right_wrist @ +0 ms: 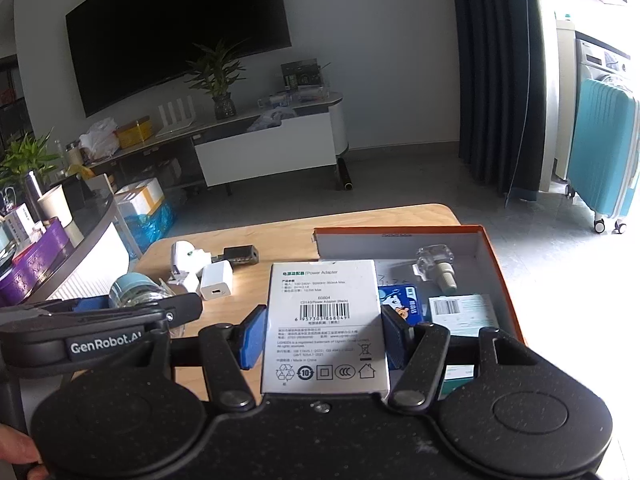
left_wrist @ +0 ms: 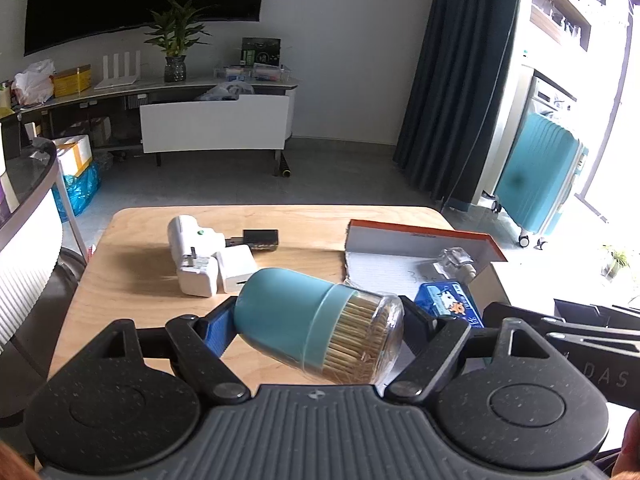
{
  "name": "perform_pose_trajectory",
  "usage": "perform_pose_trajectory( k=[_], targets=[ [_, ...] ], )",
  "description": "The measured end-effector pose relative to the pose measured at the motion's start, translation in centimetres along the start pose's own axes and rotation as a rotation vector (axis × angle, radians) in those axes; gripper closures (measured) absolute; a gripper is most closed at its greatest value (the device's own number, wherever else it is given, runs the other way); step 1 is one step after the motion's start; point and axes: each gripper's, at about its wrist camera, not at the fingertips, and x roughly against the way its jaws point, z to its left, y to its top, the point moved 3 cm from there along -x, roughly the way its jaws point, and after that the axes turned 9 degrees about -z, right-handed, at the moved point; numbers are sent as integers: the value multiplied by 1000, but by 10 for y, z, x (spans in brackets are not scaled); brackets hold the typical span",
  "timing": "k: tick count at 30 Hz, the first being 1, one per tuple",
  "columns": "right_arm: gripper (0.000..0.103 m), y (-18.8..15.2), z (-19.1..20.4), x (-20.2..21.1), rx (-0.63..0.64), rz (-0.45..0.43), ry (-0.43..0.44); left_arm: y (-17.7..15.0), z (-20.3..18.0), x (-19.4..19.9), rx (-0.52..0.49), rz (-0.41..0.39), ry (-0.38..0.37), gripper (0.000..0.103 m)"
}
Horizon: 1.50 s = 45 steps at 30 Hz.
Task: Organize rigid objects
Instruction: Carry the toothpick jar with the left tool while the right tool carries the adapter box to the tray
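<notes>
My left gripper (left_wrist: 320, 320) is shut on a teal toothpick holder (left_wrist: 288, 320) with a clear cap, held on its side above the wooden table (left_wrist: 132, 292). The same toothpick holder (right_wrist: 132, 290) shows at the left of the right wrist view. My right gripper (right_wrist: 324, 332) is shut on a white power adapter box (right_wrist: 326, 324), held above the near left part of the orange-rimmed box (right_wrist: 498, 264). That orange-rimmed box (left_wrist: 424, 240) holds a blue card pack (right_wrist: 400, 300), a clear plastic piece (right_wrist: 436, 264) and a labelled white carton (right_wrist: 460, 308).
White chargers (left_wrist: 200, 256) and a black adapter (left_wrist: 260, 238) lie at the table's far left. The same white chargers (right_wrist: 200, 276) appear beside the left gripper in the right wrist view. A curved counter (right_wrist: 60, 248) with cups stands at the left; a teal suitcase (left_wrist: 536, 184) at the right.
</notes>
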Motion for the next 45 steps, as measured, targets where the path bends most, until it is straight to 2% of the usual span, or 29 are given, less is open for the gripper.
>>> perform_pose_trajectory(
  k=[24,45],
  targets=[
    [31,4,-43,13,-53,-35,-86,-1,-49,-19,-63,24,-88,20],
    [31,7,-61,8,-68,-46,-120,-3,-65,-35,-84,44,-120,20]
  ],
)
